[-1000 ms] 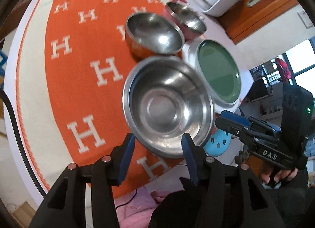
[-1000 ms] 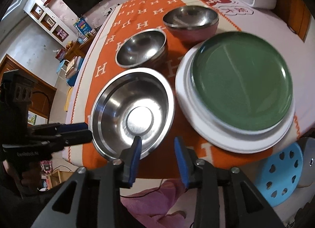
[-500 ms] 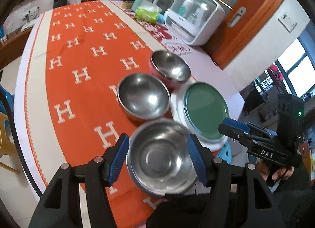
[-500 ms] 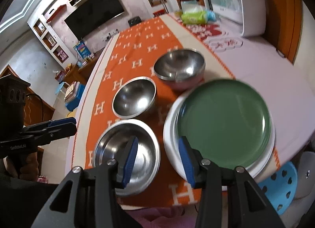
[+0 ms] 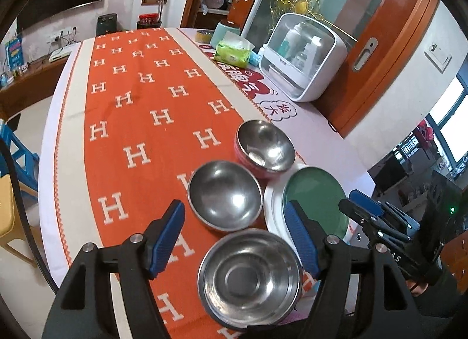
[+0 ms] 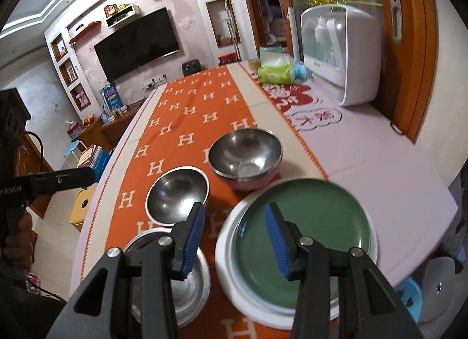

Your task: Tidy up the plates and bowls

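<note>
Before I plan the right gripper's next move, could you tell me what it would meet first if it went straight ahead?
Probably the green plate: the open right gripper hovers over its left edge, where it sits on the white plate. Height is unclear.

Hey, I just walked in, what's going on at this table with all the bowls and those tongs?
A person holds a pair of tongs in each hand above the table's near edge. The left tongs and right tongs are both open and hold nothing. On the orange cloth sit three separate bowls: a wide steel bowl nearest, a steel bowl behind it, and a pink-sided bowl farthest. The green plate is stacked on the white plate.
</note>
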Available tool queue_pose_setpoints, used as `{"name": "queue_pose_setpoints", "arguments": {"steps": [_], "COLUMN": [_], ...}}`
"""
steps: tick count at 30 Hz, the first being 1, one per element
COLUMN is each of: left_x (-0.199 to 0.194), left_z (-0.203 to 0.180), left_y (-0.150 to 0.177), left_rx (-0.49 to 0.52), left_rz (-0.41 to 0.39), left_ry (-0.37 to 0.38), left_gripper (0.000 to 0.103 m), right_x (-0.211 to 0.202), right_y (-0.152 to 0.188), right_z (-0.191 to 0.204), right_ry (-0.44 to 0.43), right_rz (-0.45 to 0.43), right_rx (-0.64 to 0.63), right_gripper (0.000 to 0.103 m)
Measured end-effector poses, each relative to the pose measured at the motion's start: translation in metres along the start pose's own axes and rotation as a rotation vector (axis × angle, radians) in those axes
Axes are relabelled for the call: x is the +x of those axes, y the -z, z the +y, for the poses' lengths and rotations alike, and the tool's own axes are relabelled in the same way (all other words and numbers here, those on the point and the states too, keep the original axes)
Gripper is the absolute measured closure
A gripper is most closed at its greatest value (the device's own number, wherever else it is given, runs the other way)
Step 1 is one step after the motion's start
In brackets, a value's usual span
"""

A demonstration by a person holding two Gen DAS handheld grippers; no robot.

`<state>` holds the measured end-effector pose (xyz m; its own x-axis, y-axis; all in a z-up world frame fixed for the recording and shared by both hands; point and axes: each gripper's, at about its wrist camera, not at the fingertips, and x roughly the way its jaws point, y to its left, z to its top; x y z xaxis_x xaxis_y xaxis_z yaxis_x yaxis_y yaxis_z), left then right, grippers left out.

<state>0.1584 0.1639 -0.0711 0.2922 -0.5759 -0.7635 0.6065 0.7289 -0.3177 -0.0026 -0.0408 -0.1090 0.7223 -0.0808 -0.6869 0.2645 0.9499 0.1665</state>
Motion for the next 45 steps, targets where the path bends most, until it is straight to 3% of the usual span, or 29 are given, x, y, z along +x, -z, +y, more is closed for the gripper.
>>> {"name": "queue_pose_setpoints", "arguments": {"steps": [7, 23, 36, 41, 45], "left_x": [0.016, 0.079, 0.156, 0.184, 0.203], "left_z": [-0.016, -0.051, -0.06, -0.055, -0.05], "left_y": [-0.02, -0.056, -0.085, -0.088, -0.09], "left_rx": [-0.014, -0.093, -0.089, -0.12, -0.136], "left_rz": [-0.016, 0.071, 0.169, 0.237, 0.28], "left_ry": [-0.065, -0.223, -0.307, -0.326, -0.339], "left_gripper": [0.031, 0.029, 0.029, 0.029, 0.029], "right_x": [0.01, 0.063, 0.124, 0.148, 0.162], "right_y": [-0.015, -0.058, -0.062, -0.066, -0.069], "right_z": [-0.013, -0.065, -0.091, -0.101, -0.11], "right_ry": [-0.013, -0.144, -0.274, -0.316, -0.338], "right_rz": [-0.053, -0.014, 0.099, 0.162, 0.196], "right_rx": [-0.053, -0.105, -0.068, -0.028, 0.004], "right_gripper": [0.059, 0.059, 0.06, 0.073, 0.077]}}
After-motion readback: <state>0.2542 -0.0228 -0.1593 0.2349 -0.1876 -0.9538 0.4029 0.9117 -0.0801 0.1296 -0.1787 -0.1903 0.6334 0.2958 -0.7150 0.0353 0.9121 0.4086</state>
